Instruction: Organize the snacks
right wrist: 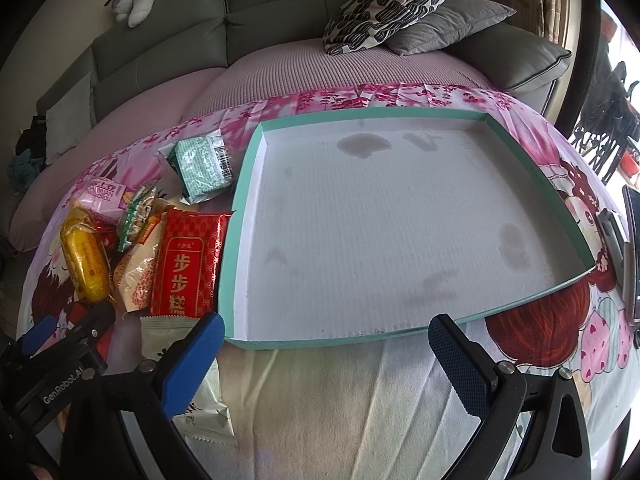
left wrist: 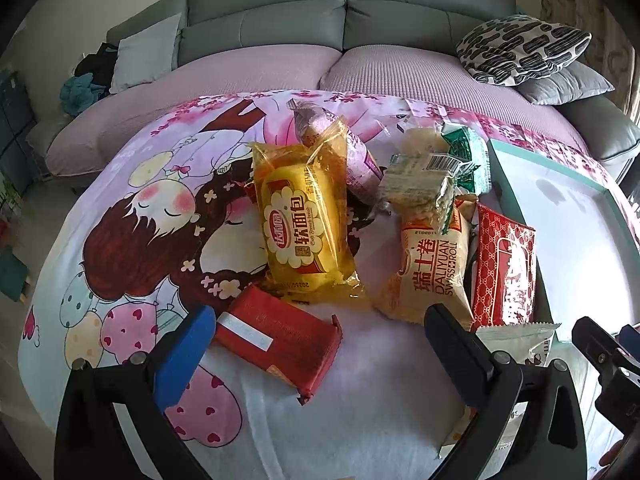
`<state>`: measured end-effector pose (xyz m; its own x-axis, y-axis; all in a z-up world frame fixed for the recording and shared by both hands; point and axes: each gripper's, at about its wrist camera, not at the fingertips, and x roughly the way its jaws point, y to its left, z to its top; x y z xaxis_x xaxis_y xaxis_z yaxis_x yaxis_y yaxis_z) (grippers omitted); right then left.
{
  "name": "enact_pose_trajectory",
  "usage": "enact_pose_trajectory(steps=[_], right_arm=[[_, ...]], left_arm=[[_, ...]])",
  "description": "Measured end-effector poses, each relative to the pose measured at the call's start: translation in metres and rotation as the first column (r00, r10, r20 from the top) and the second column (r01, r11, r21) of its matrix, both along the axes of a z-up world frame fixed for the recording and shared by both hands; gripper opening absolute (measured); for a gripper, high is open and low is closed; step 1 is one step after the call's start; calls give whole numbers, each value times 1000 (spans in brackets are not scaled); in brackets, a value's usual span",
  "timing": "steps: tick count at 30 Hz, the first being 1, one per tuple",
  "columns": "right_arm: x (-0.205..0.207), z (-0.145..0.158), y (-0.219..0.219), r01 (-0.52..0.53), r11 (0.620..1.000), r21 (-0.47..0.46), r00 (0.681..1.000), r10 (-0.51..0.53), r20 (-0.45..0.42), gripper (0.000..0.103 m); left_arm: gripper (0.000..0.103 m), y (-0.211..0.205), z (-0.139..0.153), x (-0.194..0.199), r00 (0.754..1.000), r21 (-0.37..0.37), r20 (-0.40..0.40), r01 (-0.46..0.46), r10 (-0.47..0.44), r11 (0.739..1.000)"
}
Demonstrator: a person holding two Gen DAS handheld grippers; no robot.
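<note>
- Left gripper (left wrist: pixel 316 344) at the near edge of the table, fingers spread wide, nothing between them; below the gap lies a red packet (left wrist: pixel 280 340) with a white label strip, flat on the cartoon-print cloth (left wrist: pixel 132 220), close to the blue-padded finger (left wrist: pixel 184 354) but whether it touches, I cannot tell
- Right gripper (right wrist: pixel 326 346) likewise wide apart and holding nothing; it hovers over the near rim of the teal tray (right wrist: pixel 320 342), whose white floor carries only some grey stains
- White wrapper (right wrist: pixel 200 400) on the cloth partly under the right gripper's blue finger (right wrist: pixel 192 364), just left of the tray's near corner
- Red patterned packet (right wrist: pixel 188 264) with gold lettering lies along the tray's left wall, touching or nearly so; beside it a beige Swiss roll bag (left wrist: pixel 434 264), then the yellow soft-bread bag (left wrist: pixel 304 224) further left
- Clear barcoded packet (left wrist: pixel 424 184) rests on top of the Swiss roll bag; a purple-pink wrapper (left wrist: pixel 356 152) sticks out behind the yellow bag
- Green-and-white packet (right wrist: pixel 202 170) further back, just beside the tray's far left corner
- Grey sofa (left wrist: pixel 344 16) beyond the table, with a black-and-white patterned cushion (right wrist: pixel 392 4) lying on a grey one
</note>
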<state>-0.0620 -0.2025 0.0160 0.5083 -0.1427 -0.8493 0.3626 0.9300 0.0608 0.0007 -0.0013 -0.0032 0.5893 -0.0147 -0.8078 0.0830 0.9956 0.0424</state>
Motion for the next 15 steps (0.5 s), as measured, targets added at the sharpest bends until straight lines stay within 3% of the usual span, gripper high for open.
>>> enact_pose_trajectory(steps=[15], right_arm=[[-1,-2,-1,2,1000,12,1000,-2,-7,103]], left_arm=[[103,-1,0,-2,1000,2,-1,1,-1,1000]])
